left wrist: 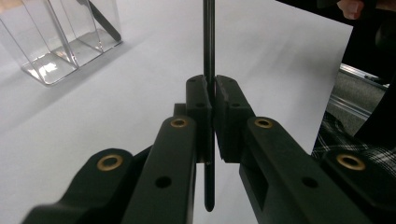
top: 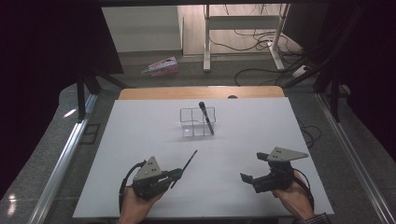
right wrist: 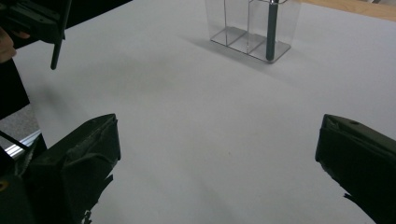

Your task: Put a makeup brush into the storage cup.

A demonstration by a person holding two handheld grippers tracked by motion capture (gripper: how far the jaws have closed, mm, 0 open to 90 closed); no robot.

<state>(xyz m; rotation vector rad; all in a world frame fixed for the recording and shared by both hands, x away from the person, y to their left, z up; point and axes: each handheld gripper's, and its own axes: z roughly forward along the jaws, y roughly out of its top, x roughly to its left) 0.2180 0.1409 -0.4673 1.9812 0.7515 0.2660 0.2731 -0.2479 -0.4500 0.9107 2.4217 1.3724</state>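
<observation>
In the high view, a thin black pen (top: 187,163) is held clamped by the left gripper (top: 180,172) over the matte white table (top: 140,135); the right gripper (top: 252,169) is seen with its fingers spread apart. A clear plastic divided holder (top: 197,122) stands farther back, a second dark pen (top: 206,118) leaning in it.

In the left gripper view, the slim rod-like pen (left wrist: 208,42) is pinched between flat black fingers (left wrist: 198,105), near the glossy holder (left wrist: 60,37).

In the right gripper view, blocky matte fingers (right wrist: 88,154) are held wide, nothing between them, and the holder (right wrist: 252,28) is seen well beyond.
</observation>
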